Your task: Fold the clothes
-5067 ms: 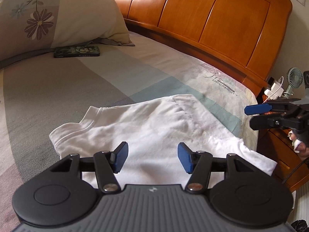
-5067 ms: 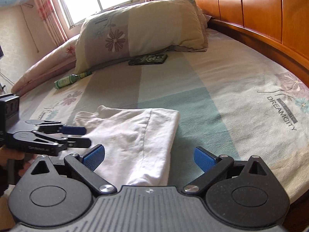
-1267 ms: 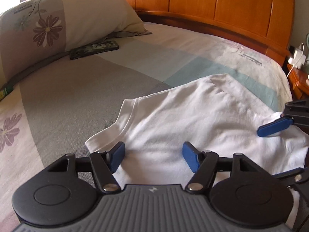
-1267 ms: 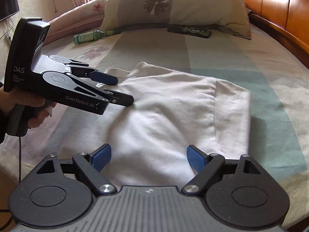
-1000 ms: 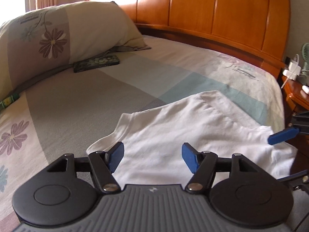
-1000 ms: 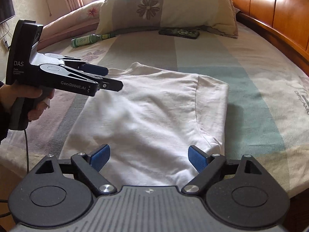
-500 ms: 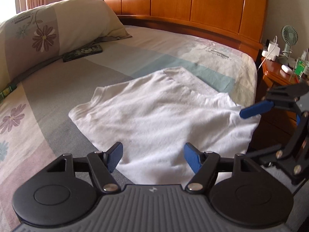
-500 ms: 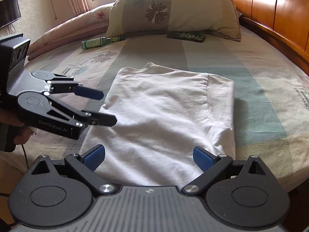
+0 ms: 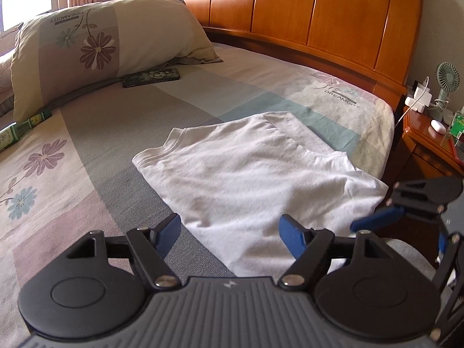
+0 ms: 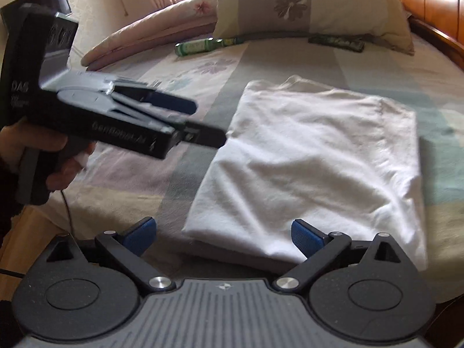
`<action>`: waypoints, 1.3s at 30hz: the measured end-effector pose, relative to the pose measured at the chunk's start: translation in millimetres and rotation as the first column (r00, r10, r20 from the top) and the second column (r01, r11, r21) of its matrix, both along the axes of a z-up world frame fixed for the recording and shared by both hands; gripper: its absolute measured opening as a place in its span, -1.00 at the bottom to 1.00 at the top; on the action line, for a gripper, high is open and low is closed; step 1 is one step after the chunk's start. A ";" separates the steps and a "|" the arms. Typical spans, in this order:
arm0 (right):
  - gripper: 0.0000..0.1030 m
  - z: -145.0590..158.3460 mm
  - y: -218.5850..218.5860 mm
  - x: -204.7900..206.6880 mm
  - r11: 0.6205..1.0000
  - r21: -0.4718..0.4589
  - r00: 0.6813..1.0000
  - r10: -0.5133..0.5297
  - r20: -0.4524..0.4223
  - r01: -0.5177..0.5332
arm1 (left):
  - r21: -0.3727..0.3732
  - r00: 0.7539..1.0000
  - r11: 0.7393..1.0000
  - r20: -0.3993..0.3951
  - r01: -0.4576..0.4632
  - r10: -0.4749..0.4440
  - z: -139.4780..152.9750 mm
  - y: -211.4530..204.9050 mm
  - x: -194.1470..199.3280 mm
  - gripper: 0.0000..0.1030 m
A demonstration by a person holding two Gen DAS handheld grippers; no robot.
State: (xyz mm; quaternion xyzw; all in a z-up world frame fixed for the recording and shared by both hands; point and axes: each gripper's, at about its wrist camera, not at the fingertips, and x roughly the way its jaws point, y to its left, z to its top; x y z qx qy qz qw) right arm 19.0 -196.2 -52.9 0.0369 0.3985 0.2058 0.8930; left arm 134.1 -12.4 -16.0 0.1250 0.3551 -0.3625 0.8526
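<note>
The white T-shirt (image 9: 255, 174) lies partly folded on the bed (image 9: 121, 133), mid-frame in both views, its near hem at the mattress edge. It looks light, limp and creasing, likely to sag unless pinched at two corners of that hem. The left tongs (image 9: 229, 232) have just been spreading and hold nothing; the right tongs (image 10: 223, 233) gape wide, empty, above the hem.

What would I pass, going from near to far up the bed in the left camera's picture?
The left gripper, open, then the folded white shirt, then the phone, then the flowered pillow, and last the wooden headboard.
</note>
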 end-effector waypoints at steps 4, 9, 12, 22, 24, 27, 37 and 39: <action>1.00 1.1 -32.4 26.5 0.988 -0.078 0.987 -0.127 0.101 0.135 | -0.035 1.000 0.999 -0.017 -0.010 0.010 1.4 3.9 -5.4 0.48; 0.99 -29.0 -86.4 44.7 0.927 -0.135 0.933 -0.358 -0.043 0.350 | -0.063 1.000 0.998 0.000 -0.008 0.008 3.9 23.4 -19.9 0.50; 0.99 -14.2 -90.3 25.0 0.935 -0.057 0.936 -0.351 -0.007 0.350 | -0.072 1.000 0.997 0.002 -0.021 0.021 3.1 35.1 -22.1 0.50; 1.00 -10.6 -57.8 61.0 0.975 0.069 0.978 -0.209 -0.011 0.209 | -0.052 1.000 0.998 -0.008 -0.018 0.018 2.3 36.0 -27.3 0.50; 0.95 -25.5 -70.2 69.5 0.958 0.009 0.956 -0.284 -0.067 0.285 | -0.028 1.000 0.999 -0.003 -0.020 0.020 1.7 35.4 -27.6 0.50; 0.85 -24.6 -85.2 57.1 0.964 0.050 0.964 -0.259 -0.052 0.262 | -0.011 0.999 0.999 -0.019 -0.032 0.032 -1.5 31.3 -20.6 0.51; 0.93 1.5 -81.5 33.0 0.980 0.096 0.983 -0.179 0.027 0.176 | -0.031 0.998 0.999 -0.064 0.026 -0.028 -18.9 -38.6 11.9 0.51; 0.93 -2.1 -80.1 35.3 0.981 0.115 0.987 -0.160 0.016 0.158 | -0.028 0.996 0.999 -0.085 0.028 -0.030 -27.8 -51.7 18.1 0.51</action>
